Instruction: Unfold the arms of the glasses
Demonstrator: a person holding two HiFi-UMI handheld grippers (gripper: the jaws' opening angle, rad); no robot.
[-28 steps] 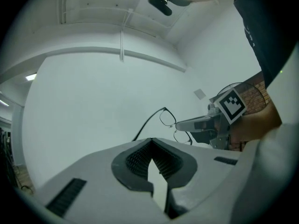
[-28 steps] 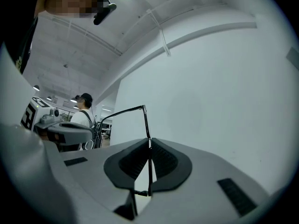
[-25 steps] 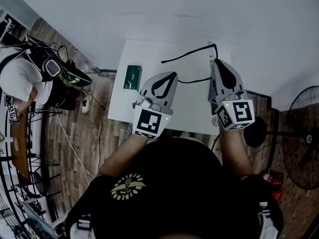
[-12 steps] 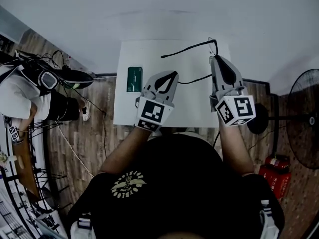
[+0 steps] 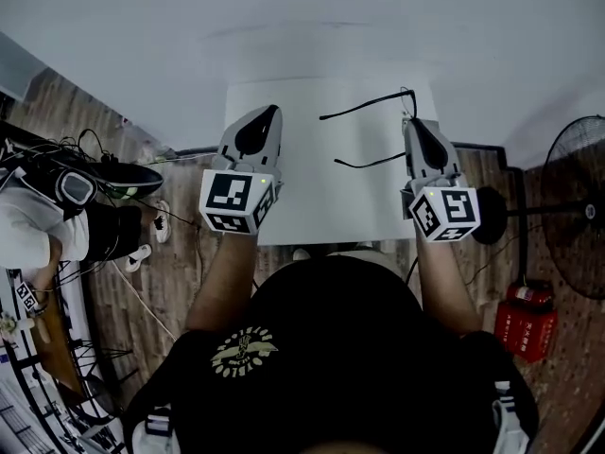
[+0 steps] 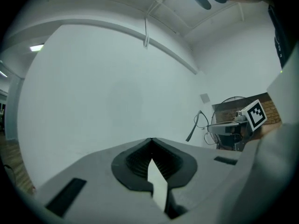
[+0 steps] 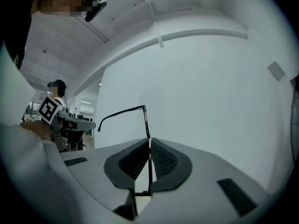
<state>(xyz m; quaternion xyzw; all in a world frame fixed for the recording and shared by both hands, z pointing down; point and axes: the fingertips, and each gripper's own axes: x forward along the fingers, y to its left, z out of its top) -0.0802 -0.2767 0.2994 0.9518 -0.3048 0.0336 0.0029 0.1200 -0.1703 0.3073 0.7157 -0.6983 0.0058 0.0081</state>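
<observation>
Right gripper view — right gripper (image 7: 149, 140) pinches thin black glasses (image 7: 145, 122) | left gripper (image 6: 150, 140) — jaws together

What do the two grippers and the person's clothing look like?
The left gripper and right gripper are pale grey tapered shells with black teardrop-shaped insets. Their inner pads are dark and ribbed. Each carries a white cube with black square markers, on the left and on the right. The person wears a black shirt with a yellowish round emblem.
</observation>
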